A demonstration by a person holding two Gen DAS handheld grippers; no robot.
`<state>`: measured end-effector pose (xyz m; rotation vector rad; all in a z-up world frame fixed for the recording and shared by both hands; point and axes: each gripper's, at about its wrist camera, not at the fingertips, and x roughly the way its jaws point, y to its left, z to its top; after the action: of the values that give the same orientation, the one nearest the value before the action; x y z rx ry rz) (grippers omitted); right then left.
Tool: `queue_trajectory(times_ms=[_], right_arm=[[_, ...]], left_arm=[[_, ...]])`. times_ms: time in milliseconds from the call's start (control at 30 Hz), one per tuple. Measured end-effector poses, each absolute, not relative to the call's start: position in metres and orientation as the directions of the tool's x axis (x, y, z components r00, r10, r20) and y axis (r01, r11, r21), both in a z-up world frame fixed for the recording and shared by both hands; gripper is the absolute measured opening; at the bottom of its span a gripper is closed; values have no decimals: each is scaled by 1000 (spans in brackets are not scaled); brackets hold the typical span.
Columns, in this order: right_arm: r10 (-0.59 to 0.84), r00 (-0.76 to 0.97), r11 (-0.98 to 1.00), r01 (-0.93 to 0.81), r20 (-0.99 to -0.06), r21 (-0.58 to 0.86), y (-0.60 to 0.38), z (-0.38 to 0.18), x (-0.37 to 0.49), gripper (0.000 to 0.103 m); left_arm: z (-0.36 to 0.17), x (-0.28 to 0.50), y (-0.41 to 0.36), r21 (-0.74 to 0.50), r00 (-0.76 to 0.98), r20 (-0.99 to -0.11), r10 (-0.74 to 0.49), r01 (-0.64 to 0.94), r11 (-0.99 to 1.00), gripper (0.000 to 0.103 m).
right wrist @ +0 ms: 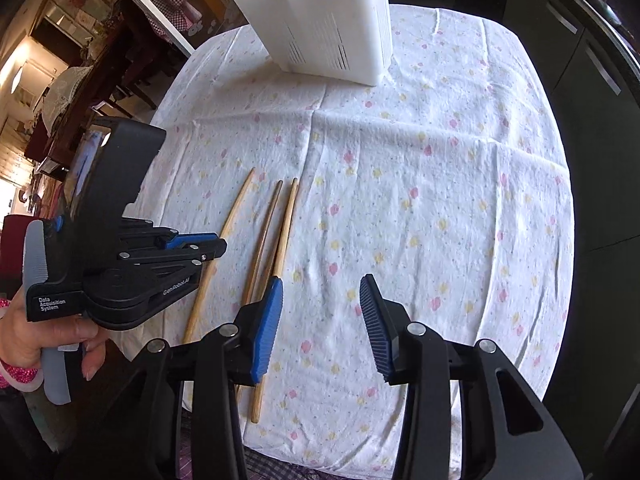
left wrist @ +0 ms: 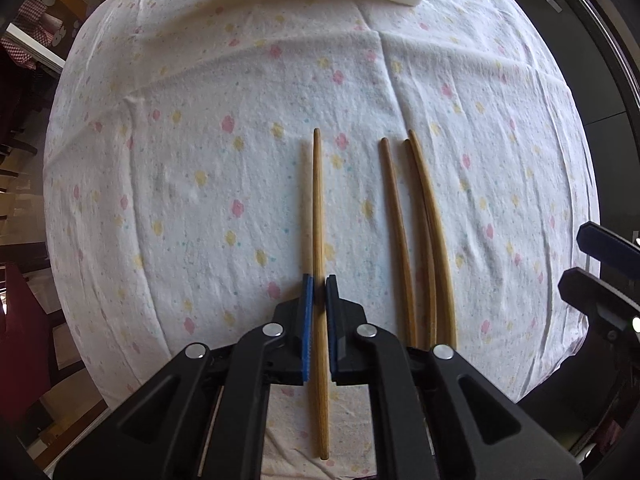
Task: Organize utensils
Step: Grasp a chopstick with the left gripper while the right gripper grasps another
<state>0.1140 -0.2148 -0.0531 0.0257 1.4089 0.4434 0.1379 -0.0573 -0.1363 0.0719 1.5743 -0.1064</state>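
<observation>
Left tool (left wrist: 319, 286) clenched on one chopstick (left wrist: 319, 208)

Right tool (right wrist: 321, 286) is released, nothing between its pads, low in its frame above the cloth-covered surface (right wrist: 440, 160); three chopsticks (left wrist: 416, 220) lie right of centre, the white basket (right wrist: 320, 20) at top.

A white flower-print cloth (left wrist: 200, 160) covers the surface under the claw. Dark cabinets (right wrist: 592, 80) stand beyond its right edge. Dim furniture (right wrist: 80, 80) sits far left.

Home dining rm: floral tablecloth (left wrist: 240, 80), chairs (right wrist: 128, 96)
</observation>
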Motion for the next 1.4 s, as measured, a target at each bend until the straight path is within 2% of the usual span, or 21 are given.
queue_trajectory(times_ms=[133, 533, 900, 1133, 1400], right_arm=[[281, 19, 912, -318, -960, 261, -186, -77, 118, 20], [152, -40, 922, -355, -988, 157, -146, -108, 127, 20], [77, -56, 915, -394, -995, 93, -111, -116, 135, 17], [104, -73, 928, -352, -992, 123, -118, -120, 137, 15], [68, -59, 934, -348, -996, 85, -111, -123, 145, 15]], left_arm=[[-127, 135, -39, -21, 15, -1000, -23, 99, 995, 6], [-112, 131, 0, -59, 37, -997, -62, 76, 995, 6], [-109, 127, 0, -71, 51, -996, -76, 98, 993, 6], [-106, 120, 2, -88, 48, -994, -94, 105, 991, 6], [-105, 122, -2, -75, 82, -993, -85, 124, 989, 6]])
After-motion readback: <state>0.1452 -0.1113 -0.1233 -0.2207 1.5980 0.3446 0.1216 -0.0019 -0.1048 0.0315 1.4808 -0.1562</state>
